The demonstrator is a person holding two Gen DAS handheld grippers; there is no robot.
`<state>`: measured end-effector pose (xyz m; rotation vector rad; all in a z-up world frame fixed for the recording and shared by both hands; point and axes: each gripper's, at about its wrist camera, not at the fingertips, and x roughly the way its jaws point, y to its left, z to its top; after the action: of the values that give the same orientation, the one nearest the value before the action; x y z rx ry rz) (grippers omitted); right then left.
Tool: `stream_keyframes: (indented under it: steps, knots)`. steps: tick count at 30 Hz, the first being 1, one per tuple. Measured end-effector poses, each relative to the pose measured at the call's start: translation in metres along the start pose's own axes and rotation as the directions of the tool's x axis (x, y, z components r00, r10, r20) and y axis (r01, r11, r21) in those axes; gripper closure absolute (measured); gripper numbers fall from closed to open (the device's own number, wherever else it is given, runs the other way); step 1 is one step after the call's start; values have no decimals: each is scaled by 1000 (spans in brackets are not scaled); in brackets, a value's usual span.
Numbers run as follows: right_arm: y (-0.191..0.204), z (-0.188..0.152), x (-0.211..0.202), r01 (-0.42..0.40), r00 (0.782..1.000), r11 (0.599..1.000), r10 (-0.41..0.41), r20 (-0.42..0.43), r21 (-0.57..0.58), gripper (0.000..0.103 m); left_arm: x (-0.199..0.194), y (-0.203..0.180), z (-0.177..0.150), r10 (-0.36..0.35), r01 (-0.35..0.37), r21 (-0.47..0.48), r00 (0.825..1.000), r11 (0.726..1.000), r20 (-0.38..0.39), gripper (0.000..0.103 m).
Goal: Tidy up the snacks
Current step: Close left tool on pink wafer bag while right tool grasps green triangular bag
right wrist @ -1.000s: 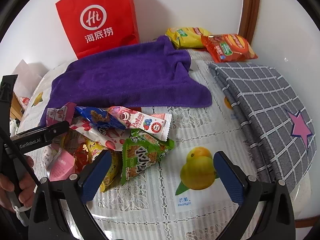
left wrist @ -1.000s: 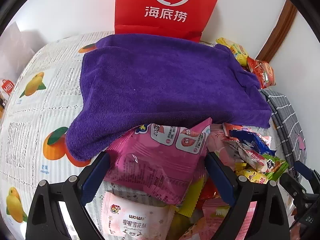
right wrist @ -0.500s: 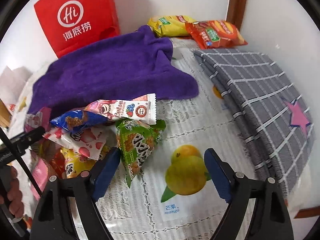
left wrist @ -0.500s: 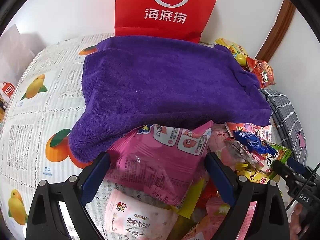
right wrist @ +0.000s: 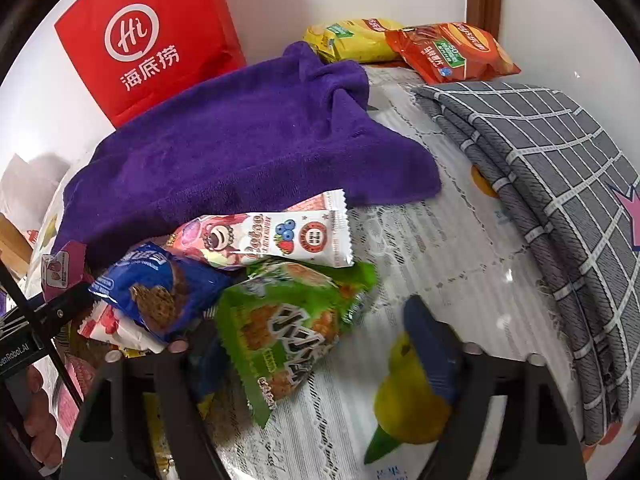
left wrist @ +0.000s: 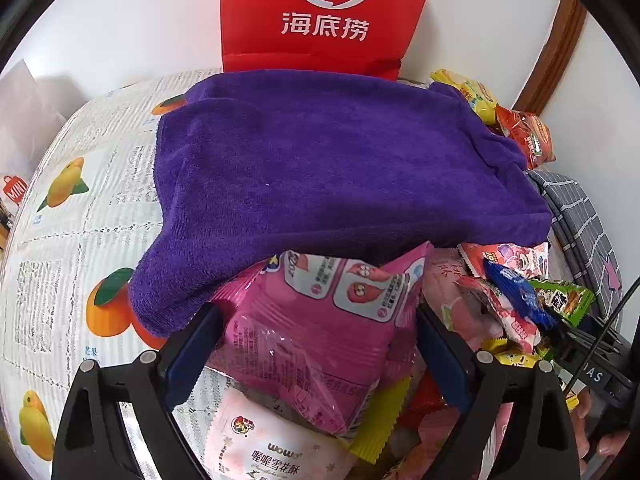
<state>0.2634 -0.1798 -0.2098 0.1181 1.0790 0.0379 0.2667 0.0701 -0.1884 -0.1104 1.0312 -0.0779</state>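
left gripper point(left wrist: 316, 344): jaws wide and easing inward around a big pink snack bag point(left wrist: 320, 320); each blue pad sits at one edge of the bag, and whether they press it cannot be told.
right gripper point(right wrist: 316, 344): jaws closing with a green snack packet point(right wrist: 288, 328) between them; the right pad is clear of the packet over a printed mango, the left pad is hidden behind it, so nothing is gripped.
snack pile point(right wrist: 160, 296): a heap near the front of the table, just in front of the purple towel; a blue cookie packet point(right wrist: 160, 292) and a long white bear-print bar point(right wrist: 272, 236) lie on top, touching the green packet.
pale pink packet point(left wrist: 272, 448): flat beneath the big pink bag.
purple towel point(left wrist: 340, 168): spread across the middle of the table, its near edge draped over the top of the pink bag.
red paper bag point(left wrist: 328, 12): upright against the wall behind the towel.
yellow chip bag point(right wrist: 348, 40) and orange chip bag point(right wrist: 448, 52): side by side in the far corner.
grey checked cloth point(right wrist: 560, 184): folded along the right edge.
tablecloth point(left wrist: 80, 240): white, fruit print.
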Motion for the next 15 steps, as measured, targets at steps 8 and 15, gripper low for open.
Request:
stream_keyframes:
  steps: [8,15]
  knots:
    - [-4,-11,-14,1,1000,1000,-1,3,-23,56,-12,16,-4,-29,29,-30,1000,999,5,33]
    - [-10,-19,-46,-18,999,1000,19,33,-14,57,-39,28,-15,-49,50,-71,999,996,18,38]
